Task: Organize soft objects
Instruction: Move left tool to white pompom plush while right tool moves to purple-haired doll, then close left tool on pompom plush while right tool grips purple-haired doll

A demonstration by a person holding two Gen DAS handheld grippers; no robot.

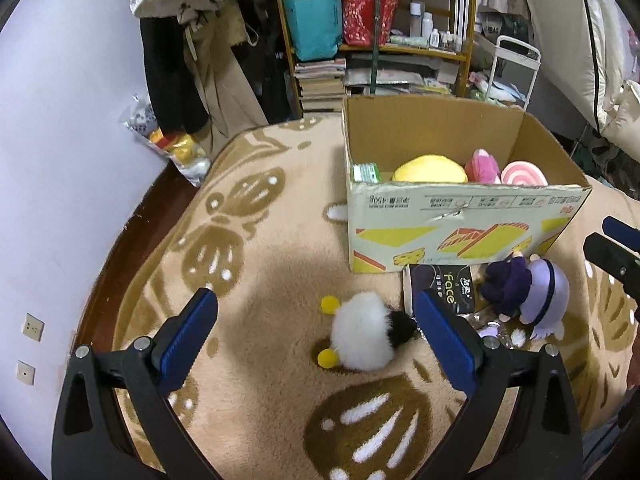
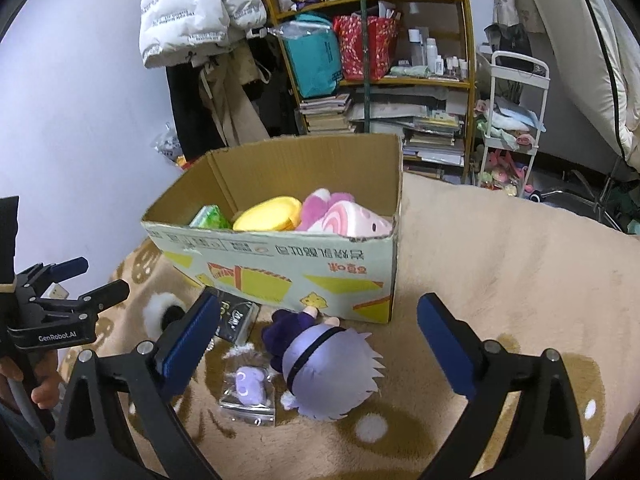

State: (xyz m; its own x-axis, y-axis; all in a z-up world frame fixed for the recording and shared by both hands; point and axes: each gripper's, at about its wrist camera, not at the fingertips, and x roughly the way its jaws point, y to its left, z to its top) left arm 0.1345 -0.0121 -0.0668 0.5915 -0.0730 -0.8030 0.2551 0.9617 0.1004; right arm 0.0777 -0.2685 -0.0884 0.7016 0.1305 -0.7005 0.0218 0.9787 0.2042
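A white fluffy plush (image 1: 362,336) with yellow feet and a black end lies on the patterned rug, just beyond and between the wide jaws of my left gripper (image 1: 316,320), which is open and empty. A purple-haired doll (image 2: 320,356) (image 1: 528,296) lies in front of the cardboard box (image 2: 280,268) (image 1: 460,224). My right gripper (image 2: 320,320) hangs open above the doll, not touching it. A small purple plush in a clear bag (image 2: 248,388) and a dark tissue pack (image 1: 440,286) (image 2: 234,318) lie beside the doll. The box holds a yellow plush (image 2: 268,214), pink plushes (image 2: 344,216) and a green pack (image 2: 210,218).
A bookshelf (image 2: 380,80) crammed with bags, books and bottles stands behind the box, with hanging coats (image 2: 208,60) to its left. A white cart (image 2: 512,128) stands at the right. A bag of toys (image 1: 176,148) leans on the wall. The rug (image 2: 500,248) stretches right of the box.
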